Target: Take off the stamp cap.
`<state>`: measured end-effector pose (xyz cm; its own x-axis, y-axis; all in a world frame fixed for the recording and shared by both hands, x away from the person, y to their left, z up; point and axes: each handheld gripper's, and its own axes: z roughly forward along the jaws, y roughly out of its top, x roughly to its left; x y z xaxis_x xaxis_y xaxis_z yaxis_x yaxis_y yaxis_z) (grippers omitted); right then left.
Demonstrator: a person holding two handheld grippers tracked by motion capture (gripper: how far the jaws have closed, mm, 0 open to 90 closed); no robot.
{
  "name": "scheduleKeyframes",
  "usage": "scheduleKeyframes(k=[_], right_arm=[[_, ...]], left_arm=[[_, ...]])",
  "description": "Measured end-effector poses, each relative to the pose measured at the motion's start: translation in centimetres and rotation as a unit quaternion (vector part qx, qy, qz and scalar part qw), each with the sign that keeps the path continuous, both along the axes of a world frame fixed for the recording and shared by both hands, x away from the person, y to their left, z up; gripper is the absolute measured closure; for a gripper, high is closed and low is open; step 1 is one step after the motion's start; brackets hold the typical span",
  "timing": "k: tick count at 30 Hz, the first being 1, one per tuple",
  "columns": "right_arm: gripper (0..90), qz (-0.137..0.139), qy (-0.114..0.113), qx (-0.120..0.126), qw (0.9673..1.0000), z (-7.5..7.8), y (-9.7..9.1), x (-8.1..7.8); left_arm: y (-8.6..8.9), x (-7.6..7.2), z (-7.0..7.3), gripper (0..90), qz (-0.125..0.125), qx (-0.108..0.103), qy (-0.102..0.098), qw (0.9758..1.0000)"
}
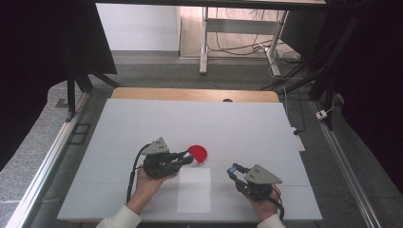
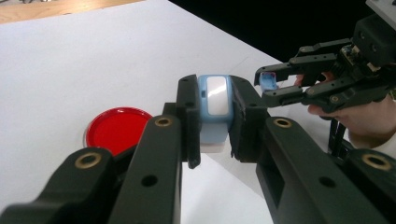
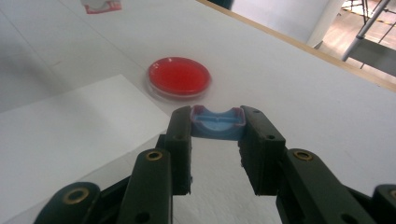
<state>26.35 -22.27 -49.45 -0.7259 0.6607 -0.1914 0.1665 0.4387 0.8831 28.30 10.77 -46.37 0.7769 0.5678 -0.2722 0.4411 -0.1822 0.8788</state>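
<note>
My left gripper (image 1: 188, 159) lies level at the table's middle, its tips against a round red dish (image 1: 198, 154). In the left gripper view its jaws (image 2: 215, 114) are shut on a light blue block with a pale grey face (image 2: 216, 93); the red dish (image 2: 116, 129) lies just left of them. My right gripper (image 1: 233, 169), to the right of the left one, is shut on a small blue cap-like piece (image 3: 217, 125). The same right gripper (image 2: 267, 86) appears in the left gripper view holding that blue piece (image 2: 267, 81). Beyond the right jaws lies the red dish (image 3: 179, 77).
A white paper sheet (image 1: 195, 190) lies near the front edge between my two hands. The white table top (image 1: 142, 123) ends in a wooden strip (image 1: 190, 93) at the far side. A small red and white thing (image 3: 100, 5) lies far off on the table.
</note>
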Motion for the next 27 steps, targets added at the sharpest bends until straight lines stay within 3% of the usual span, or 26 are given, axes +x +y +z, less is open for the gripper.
scheduleKeyframes(k=[16, 27], right_arm=[[65.3, -0.036, 0.004, 0.010, 0.9993, 0.0, -4.7, -0.4], [65.3, -0.037, 0.013, 0.008, 0.9992, -0.4, -5.1, 0.3]], left_arm=[[0.2, 0.3, -0.1, 75.8, 0.010, 0.011, -0.007, 0.9999], [0.2, 1.2, 0.0, 75.7, 0.013, 0.035, -0.021, 0.9991]])
